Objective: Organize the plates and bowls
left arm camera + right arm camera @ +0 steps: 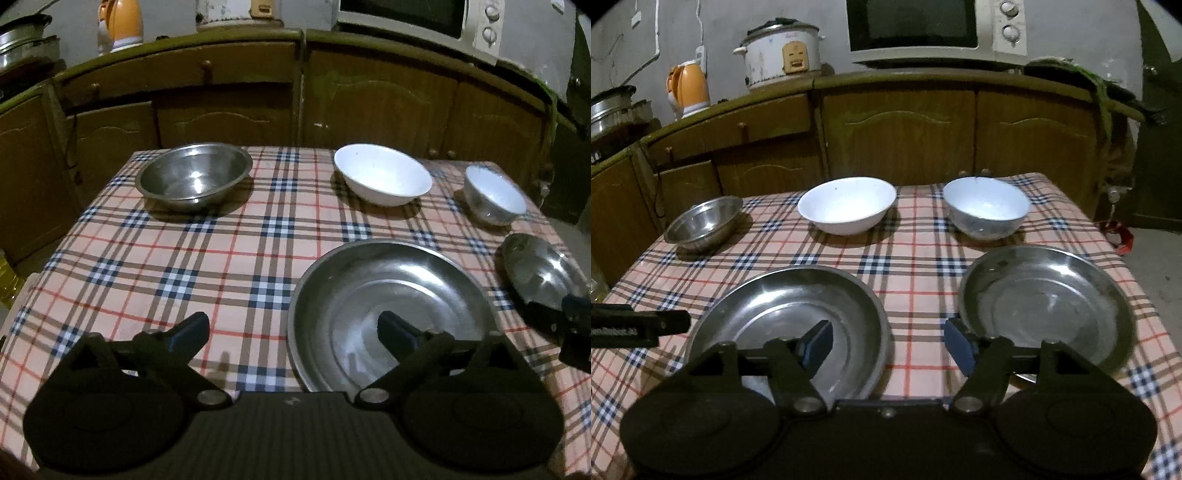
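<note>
On the checked tablecloth (pixel 221 258) lie two steel plates side by side at the front. My left gripper (pixel 291 328) is open and empty, its right finger over the larger plate (pixel 369 280), its left finger over bare cloth. My right gripper (pixel 889 341) is open and empty too. It straddles the gap between the larger plate (pixel 790 306) and the smaller plate (pixel 1049 302). At the back stand a steel bowl (pixel 194 177), a wide white bowl (pixel 382 179) and a small pale bowl (pixel 493 194), all upright and apart.
Behind the table runs a row of brown wooden cabinets (pixel 897 136). On their counter stand a rice cooker (pixel 781 51), an orange kettle (pixel 690 90) and a microwave (pixel 923 29). Pots are stacked at the far left (pixel 613 107). The table's right edge drops to the floor.
</note>
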